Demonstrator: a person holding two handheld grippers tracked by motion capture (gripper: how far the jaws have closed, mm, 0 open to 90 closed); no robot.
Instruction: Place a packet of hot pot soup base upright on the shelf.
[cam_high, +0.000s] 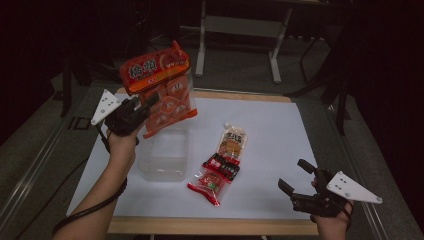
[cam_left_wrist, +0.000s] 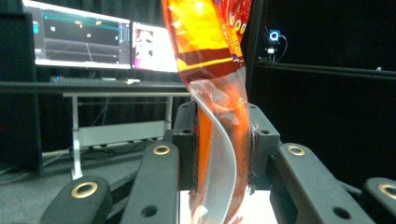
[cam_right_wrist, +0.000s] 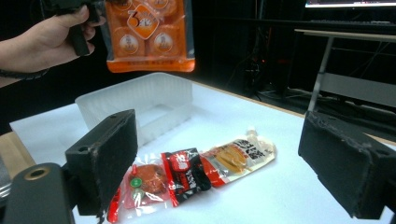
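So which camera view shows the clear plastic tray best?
The right gripper view: the clear plastic tray shows its rim, walls and bare inside. In the high view the tray is faint against the white table, its back part behind the orange snack bag.

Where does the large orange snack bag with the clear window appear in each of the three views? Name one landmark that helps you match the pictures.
High view: the large orange snack bag hangs upper left, clamped by the left gripper above the clear plastic tray.
Left gripper view: centre, rising from between the closed jaws.
Right gripper view: top, left of centre, above the tray.
Shared landmark: the white table sheet.
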